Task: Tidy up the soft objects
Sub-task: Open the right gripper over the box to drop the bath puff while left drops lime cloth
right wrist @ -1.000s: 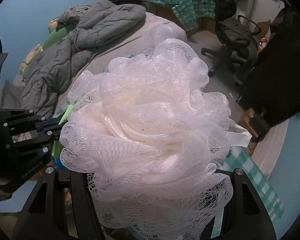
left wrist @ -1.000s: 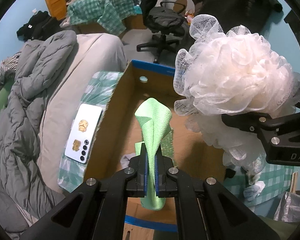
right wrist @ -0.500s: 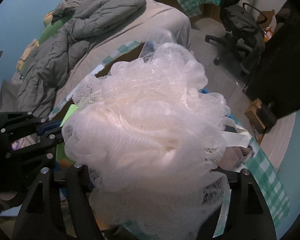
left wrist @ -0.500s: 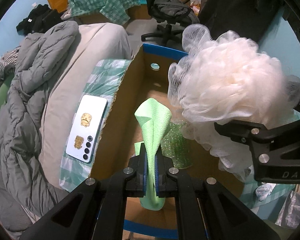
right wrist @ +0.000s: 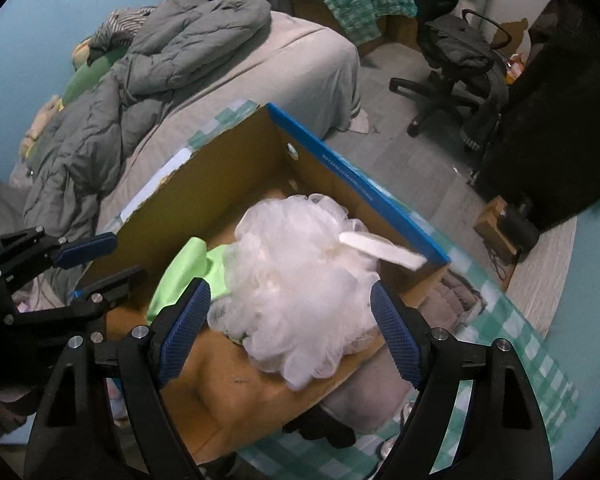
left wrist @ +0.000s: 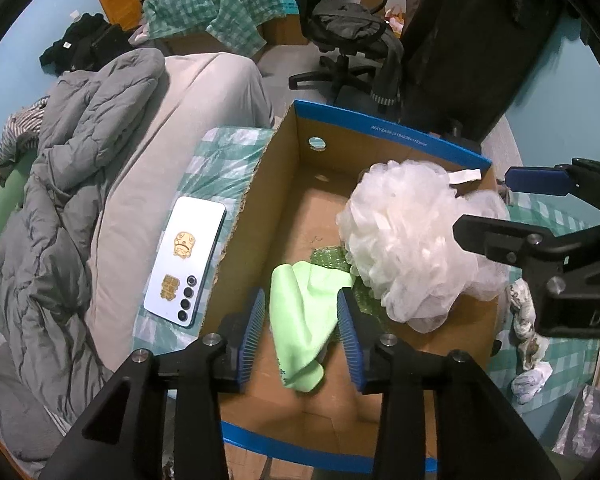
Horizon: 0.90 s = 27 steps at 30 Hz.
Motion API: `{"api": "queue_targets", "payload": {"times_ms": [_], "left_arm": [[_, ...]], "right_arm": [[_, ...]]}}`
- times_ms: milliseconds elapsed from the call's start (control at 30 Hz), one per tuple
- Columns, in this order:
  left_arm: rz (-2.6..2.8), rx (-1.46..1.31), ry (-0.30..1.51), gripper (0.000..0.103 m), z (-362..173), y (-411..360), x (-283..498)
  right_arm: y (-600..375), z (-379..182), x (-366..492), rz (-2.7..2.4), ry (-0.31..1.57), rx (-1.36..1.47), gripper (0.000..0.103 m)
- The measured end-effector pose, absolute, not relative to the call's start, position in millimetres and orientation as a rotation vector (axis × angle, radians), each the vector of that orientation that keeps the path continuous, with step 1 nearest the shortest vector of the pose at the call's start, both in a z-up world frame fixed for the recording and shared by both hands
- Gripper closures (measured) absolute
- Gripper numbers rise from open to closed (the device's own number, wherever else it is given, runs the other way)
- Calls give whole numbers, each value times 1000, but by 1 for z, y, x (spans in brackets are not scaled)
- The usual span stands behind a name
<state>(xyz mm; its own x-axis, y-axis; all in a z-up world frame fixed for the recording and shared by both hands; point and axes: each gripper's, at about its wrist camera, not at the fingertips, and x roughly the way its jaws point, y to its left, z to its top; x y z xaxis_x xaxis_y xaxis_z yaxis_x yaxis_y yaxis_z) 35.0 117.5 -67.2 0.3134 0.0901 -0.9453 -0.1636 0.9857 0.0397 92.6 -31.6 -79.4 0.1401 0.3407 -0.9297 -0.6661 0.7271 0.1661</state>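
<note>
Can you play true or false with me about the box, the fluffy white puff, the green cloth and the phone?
1. The white bath pouf is in the cardboard box. True.
2. The left gripper is squeezing the green cloth. False: its jaws have just been opening, and the cloth lies loose between them in the box.
3. The phone is inside the box. False: it lies outside, on the checked cloth beside the box wall.
4. The right gripper is open. True: its jaws have just been opening and stand clear of the pouf.
5. The box rim has a red edge. False: it is blue.
</note>
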Motion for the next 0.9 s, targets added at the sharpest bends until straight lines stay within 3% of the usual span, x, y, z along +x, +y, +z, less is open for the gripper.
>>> {"api": "queue_targets", "payload": {"times_ms": [900], "left_arm": [[41,-21,1259,64,-52,48,20]], "right_arm": [[-139,-69,77,606,1257,-206,20]]}}
